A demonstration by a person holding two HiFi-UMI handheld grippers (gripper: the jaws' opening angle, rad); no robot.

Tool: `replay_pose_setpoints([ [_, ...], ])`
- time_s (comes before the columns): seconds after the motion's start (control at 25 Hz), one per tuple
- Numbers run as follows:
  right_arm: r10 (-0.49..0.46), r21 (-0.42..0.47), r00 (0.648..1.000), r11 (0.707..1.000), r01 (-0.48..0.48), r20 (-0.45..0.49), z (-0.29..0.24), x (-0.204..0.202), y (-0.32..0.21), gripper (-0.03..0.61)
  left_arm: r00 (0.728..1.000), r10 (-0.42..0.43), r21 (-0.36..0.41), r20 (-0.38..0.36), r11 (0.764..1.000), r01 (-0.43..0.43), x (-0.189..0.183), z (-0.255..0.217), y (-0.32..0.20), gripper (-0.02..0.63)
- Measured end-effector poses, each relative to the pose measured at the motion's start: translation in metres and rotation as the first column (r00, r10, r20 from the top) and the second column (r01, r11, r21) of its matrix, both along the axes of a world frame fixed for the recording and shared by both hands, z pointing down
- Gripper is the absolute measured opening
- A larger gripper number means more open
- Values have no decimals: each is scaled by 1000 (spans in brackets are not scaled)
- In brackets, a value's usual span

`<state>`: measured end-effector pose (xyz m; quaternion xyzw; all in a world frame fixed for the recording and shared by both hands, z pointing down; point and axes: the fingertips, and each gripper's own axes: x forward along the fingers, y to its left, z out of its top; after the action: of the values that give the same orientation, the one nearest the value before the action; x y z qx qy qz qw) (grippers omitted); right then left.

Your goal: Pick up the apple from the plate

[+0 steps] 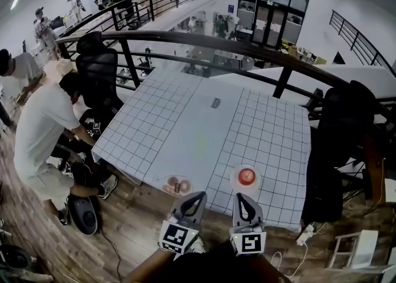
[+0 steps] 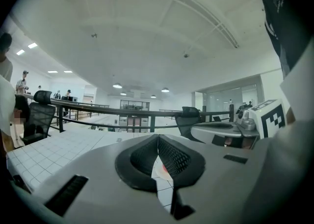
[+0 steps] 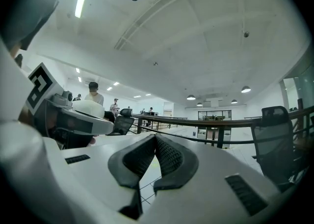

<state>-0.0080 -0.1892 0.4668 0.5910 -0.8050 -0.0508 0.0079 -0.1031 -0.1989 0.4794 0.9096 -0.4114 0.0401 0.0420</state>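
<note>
Left gripper pose: the left gripper [image 1: 197, 198] is held low in front of the person, roughly level, with its tips leaning toward the other gripper. Its jaws are pressed together on nothing.
Right gripper pose: the right gripper [image 1: 242, 197] is just beside it and points across the table [image 1: 185, 121]. Its jaws are likewise closed and empty.
Apple: the apple [image 1: 246, 176] sits on its plate [image 1: 233, 179] by the table's near edge, just ahead of the right gripper's tips and untouched.
Edges and room: a second plate [image 1: 163, 184] with food lies by the same edge, near the left gripper. Gridded cloth stretches beyond to a railing [image 1: 204, 40]. A person [image 1: 43, 127] crouches off the left side.
Views: only the head view shows the apple whole. The left gripper view shows a reddish patch on white below its tips.
</note>
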Motion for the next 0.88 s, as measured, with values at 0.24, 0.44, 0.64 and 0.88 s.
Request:
replay_pose_setpoints([
  [0.24, 14, -10, 1000, 1000, -14, 5, 2, 17, -9, 23, 1000, 7, -4, -8, 1000, -7, 14, -2, -13, 23],
  [0.44, -1, -19, 1000, 1000, 1, -6, 2, 31, -22, 23, 1000, -16, -8, -5, 1000, 16, 24, 0, -27, 23],
  [0.64, -8, -37, 1000, 999, 8, -5, 8, 47, -41, 23, 998, -57, -37, -1, 998, 57, 32, 14, -45, 21],
  [0.88, -61, -93, 998, 994, 58, -26, 30, 59, -51, 23, 996, -88, -63, 17, 994, 89, 43, 28, -56, 21],
])
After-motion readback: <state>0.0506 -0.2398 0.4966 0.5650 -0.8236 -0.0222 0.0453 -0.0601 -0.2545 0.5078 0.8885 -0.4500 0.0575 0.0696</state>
